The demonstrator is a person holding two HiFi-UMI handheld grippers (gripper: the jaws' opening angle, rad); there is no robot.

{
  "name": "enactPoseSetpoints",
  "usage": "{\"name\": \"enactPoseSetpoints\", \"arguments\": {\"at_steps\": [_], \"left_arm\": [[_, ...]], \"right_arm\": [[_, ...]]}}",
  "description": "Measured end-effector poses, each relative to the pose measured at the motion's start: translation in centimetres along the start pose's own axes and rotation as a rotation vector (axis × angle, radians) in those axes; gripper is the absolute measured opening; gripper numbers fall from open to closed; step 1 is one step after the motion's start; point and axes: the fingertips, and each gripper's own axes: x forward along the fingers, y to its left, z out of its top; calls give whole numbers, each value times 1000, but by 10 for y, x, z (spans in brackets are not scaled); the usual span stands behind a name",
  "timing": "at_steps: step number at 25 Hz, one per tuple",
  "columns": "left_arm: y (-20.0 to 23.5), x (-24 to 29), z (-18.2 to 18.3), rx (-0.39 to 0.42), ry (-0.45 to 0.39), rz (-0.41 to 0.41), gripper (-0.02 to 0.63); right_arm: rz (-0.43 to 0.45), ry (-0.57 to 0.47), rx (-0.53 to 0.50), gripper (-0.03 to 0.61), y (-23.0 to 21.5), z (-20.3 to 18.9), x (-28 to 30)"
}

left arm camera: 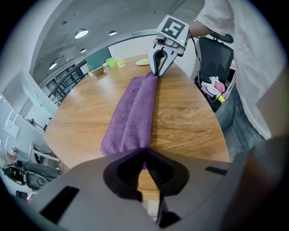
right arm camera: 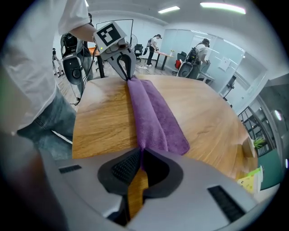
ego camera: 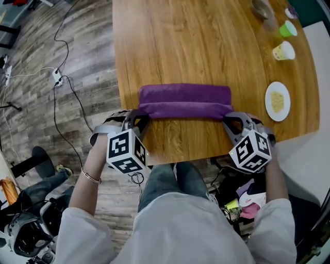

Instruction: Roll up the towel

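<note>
A purple towel (ego camera: 184, 101) lies as a long folded band across the near part of the wooden table (ego camera: 206, 41). Its near long edge is doubled over into a thick fold. My left gripper (ego camera: 138, 117) is shut on the towel's left end, and my right gripper (ego camera: 230, 118) is shut on its right end. In the left gripper view the towel (left arm camera: 133, 115) runs away from my pinched jaws to the right gripper (left arm camera: 157, 71) at the far end. The right gripper view shows the towel (right arm camera: 153, 115) stretching to the left gripper (right arm camera: 128, 76).
At the table's right side stand a white plate (ego camera: 277, 101) with food, a yellow-patterned cup (ego camera: 283, 51), a green cup (ego camera: 288, 29) and a glass (ego camera: 262, 9). The table's near edge lies just behind the grippers, against the person's legs. Cables cross the floor at the left.
</note>
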Motion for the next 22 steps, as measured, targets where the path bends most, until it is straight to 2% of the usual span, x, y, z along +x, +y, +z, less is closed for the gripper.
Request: {"name": "enactPoseSetpoints", "arguments": {"at_steps": [4, 9, 22], "left_arm": [[-19, -10, 0, -31, -3, -56, 25], [-28, -25, 3, -111, -28, -136, 25], [27, -14, 6, -306, -20, -171, 26]], "right_arm": [[56, -3, 24, 21, 18, -2, -9], [115, -27, 116, 22, 25, -2, -27], [112, -58, 245, 23, -30, 7, -22]]}}
